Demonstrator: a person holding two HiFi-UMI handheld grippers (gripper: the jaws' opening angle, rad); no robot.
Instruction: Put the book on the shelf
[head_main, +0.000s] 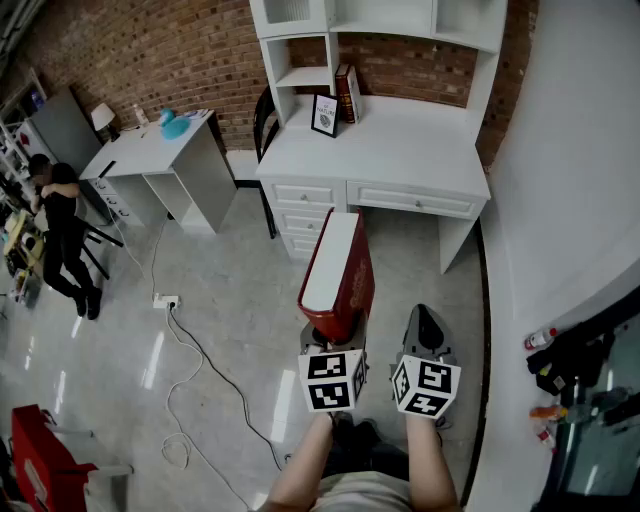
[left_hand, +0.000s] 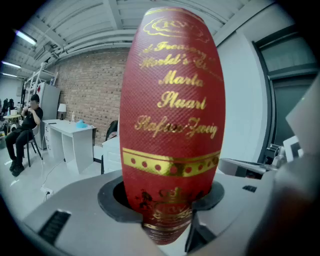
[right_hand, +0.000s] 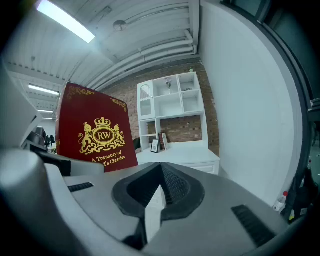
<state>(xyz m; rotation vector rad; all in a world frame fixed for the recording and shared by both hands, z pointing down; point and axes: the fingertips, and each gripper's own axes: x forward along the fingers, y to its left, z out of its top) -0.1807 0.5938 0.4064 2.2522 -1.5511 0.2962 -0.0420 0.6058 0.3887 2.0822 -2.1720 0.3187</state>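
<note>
1. Red clothbound book (head_main: 338, 270), at frame centre, is clamped at its lower spine by the left gripper (head_main: 334, 340); the right gripper (head_main: 426, 330) is closed, empty.
2. Judged stiff, heavy; cover support is advised.

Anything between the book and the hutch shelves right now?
Nothing visible. The book, clamped in the left gripper, faces open floor, then the white desk with its shelves. A picture frame and a few books stand at the desktop's back left, below the shelf compartments.
</note>
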